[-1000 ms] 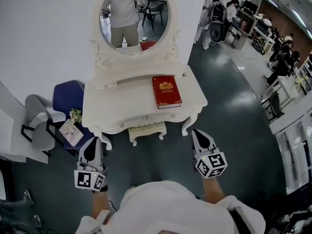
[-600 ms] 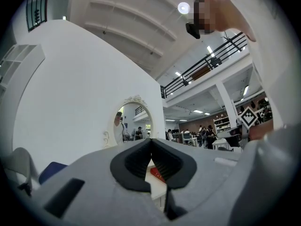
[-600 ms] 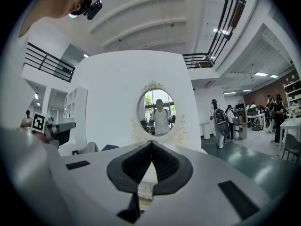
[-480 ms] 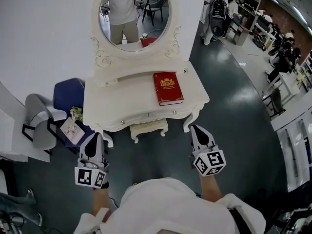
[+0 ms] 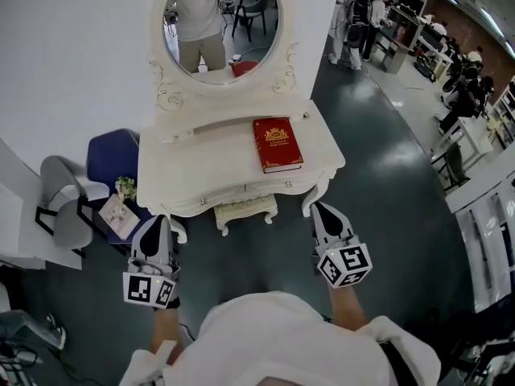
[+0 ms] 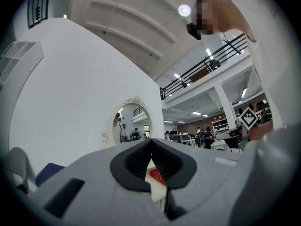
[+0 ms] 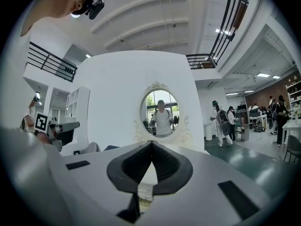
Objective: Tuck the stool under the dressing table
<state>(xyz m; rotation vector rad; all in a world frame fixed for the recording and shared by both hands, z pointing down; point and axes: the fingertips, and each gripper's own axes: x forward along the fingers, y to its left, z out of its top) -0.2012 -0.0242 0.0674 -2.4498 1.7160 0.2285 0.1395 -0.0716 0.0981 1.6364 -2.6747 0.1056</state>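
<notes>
The white dressing table (image 5: 193, 167) stands against the wall under its oval mirror (image 5: 221, 22). A cream stool (image 5: 245, 210) sits beneath the table's front edge, only its near side and legs showing. My left gripper (image 5: 154, 230) hovers shut and empty in front of the table's left leg. My right gripper (image 5: 322, 213) is shut too, holding nothing, near the right front leg. In the left gripper view the jaws (image 6: 151, 140) meet, and in the right gripper view the jaws (image 7: 151, 144) meet before the mirror (image 7: 161, 113).
A red book (image 5: 276, 144) lies on the tabletop. A blue chair (image 5: 113, 158) and a grey chair (image 5: 68, 203) stand left of the table, with a card and small flowers (image 5: 122, 207). People and desks fill the far right (image 5: 451, 79).
Both grippers have edged slightly closer to the table's front; the view has shifted a little. The stool stays under the table and both jaws remain shut.
</notes>
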